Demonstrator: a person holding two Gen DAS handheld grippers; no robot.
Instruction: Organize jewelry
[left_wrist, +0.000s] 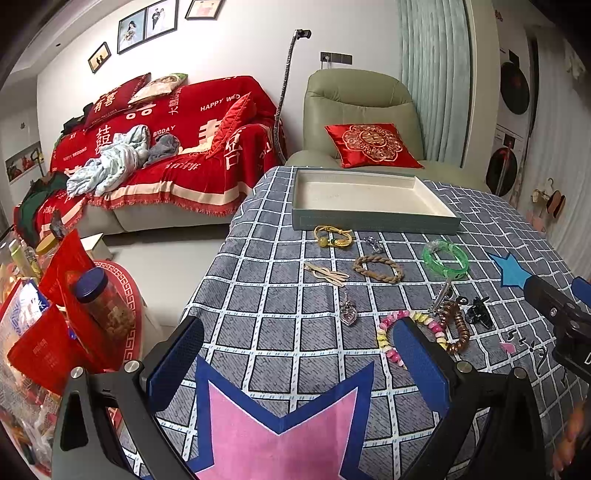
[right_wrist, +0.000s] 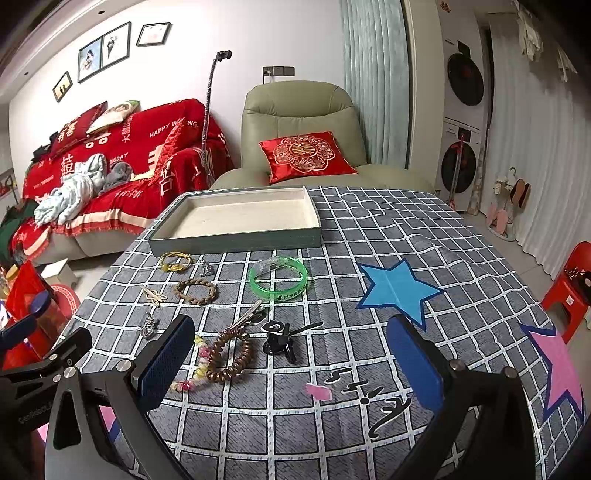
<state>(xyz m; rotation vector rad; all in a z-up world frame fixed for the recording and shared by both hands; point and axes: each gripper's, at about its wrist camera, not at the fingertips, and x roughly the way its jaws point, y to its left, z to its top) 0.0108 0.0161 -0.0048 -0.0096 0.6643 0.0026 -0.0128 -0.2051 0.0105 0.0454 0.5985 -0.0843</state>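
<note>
Low in the left wrist view, the left gripper (left_wrist: 297, 363) stands wide apart with nothing between its blue pads, over a pink star (left_wrist: 280, 435) on the checked cloth (left_wrist: 258, 295). Its right pad overlaps the pastel bead bracelet (left_wrist: 386, 341) at centre right of the frame. In the right wrist view, the right gripper (right_wrist: 291, 367) is likewise spread wide and holds nothing; the brown coil band (right_wrist: 231, 356) lies just beside its left pad, and the black clip (right_wrist: 282, 338) sits in the gap, a little further up. Beyond these, mid-frame, lie a silver clip (right_wrist: 245, 315), a heart pendant (left_wrist: 348, 314), a braided bracelet (right_wrist: 195, 291), a green bangle (right_wrist: 279, 278) and a yellow cord bracelet (right_wrist: 176, 261). Farthest, at upper centre, sits the tray (right_wrist: 236, 242), with no jewelry in it.
</note>
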